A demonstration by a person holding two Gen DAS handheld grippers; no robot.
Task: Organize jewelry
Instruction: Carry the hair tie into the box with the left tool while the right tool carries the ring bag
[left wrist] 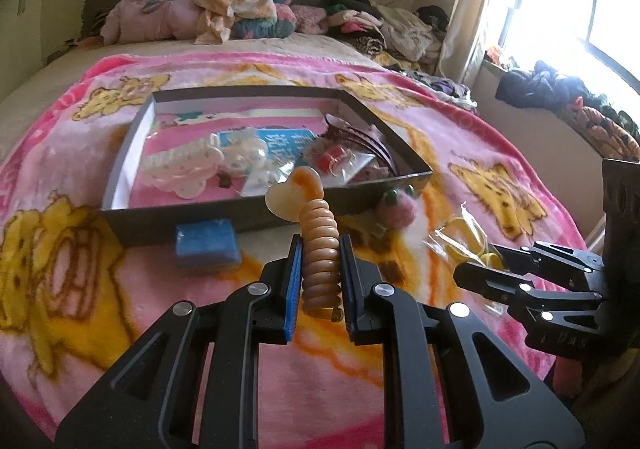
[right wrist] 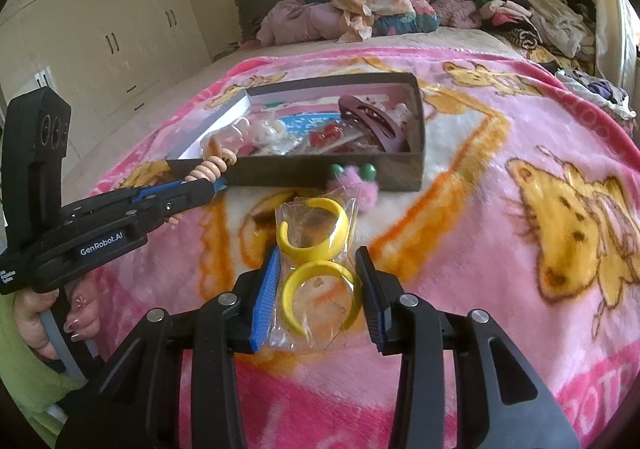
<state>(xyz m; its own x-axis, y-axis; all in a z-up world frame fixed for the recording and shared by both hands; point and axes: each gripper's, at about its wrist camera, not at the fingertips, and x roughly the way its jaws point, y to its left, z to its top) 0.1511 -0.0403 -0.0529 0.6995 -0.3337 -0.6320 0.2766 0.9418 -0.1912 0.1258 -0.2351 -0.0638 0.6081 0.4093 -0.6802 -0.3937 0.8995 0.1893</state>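
My left gripper (left wrist: 320, 245) is shut on a beige beaded bracelet with a heart pendant (left wrist: 318, 237) and holds it above the blanket, just before the near wall of the dark jewelry box (left wrist: 256, 209). The bracelet also shows in the right wrist view (right wrist: 212, 165) at the left gripper (right wrist: 208, 185). My right gripper (right wrist: 318, 277) is open around a clear packet with two yellow cuff bangles (right wrist: 316, 249) lying on the blanket. The right gripper (left wrist: 492, 253) also shows in the left wrist view. The box (right wrist: 416, 165) holds white pieces, red earrings and a maroon hair clip (right wrist: 376, 121).
A blue pad (left wrist: 206, 243) lies in front of the box. A pink pom-pom tie with green beads (right wrist: 354, 181) rests against the box's near wall. A pink printed blanket (right wrist: 500, 249) covers the bed. Clothes are piled at the headboard (right wrist: 372, 9). A window (left wrist: 580, 9) stands at right.
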